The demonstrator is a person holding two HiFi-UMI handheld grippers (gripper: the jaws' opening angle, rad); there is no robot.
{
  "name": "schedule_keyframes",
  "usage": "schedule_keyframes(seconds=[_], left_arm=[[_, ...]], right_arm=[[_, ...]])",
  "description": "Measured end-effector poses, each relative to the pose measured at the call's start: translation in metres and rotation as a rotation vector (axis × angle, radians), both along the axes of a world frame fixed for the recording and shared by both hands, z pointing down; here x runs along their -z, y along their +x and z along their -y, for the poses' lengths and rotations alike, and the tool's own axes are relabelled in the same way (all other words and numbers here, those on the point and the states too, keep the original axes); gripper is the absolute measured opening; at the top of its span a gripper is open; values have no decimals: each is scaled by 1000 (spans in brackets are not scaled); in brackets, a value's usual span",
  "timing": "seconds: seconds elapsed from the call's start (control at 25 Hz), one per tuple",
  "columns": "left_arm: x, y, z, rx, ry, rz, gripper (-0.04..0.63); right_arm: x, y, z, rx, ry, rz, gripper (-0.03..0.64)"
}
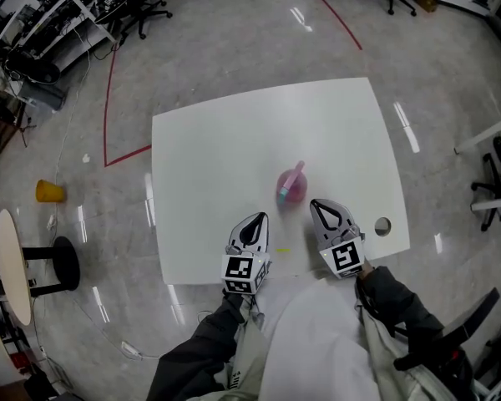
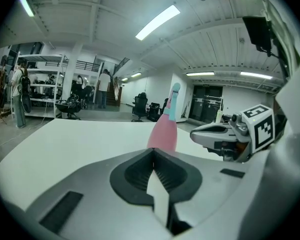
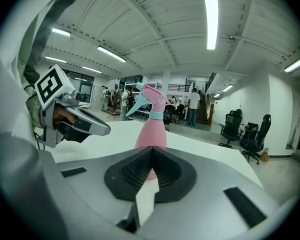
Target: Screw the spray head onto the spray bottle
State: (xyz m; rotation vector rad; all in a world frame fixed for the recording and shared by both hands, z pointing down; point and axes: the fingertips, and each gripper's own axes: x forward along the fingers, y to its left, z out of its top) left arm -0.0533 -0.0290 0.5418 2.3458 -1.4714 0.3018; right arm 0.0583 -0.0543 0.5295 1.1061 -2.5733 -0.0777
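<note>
A pink spray bottle (image 1: 291, 187) stands upright on the white table (image 1: 234, 140), with its pink and teal spray head (image 3: 149, 102) on top. My left gripper (image 1: 255, 224) rests near the table's front edge, left of the bottle, shut and empty. My right gripper (image 1: 326, 213) sits just right of the bottle, also shut with nothing in it. In the left gripper view the bottle (image 2: 164, 132) rises beyond the closed jaws, and the right gripper (image 2: 225, 134) shows at the right. In the right gripper view the bottle (image 3: 151, 134) stands straight ahead, the left gripper (image 3: 85, 121) at left.
A round hole (image 1: 382, 225) sits in the table's front right corner. Office chairs (image 1: 142, 7), shelving and a yellow object (image 1: 49, 192) stand on the floor around. A round side table (image 1: 12, 266) is at the left. People stand far off in the room.
</note>
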Motion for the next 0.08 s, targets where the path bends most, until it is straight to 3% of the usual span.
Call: schedule_keyframes(seconds=[0.08], left_arm=[[-1,4,0,-9,-5,2,8]], right_arm=[[-2,2,0,-1,-5,5,-5]])
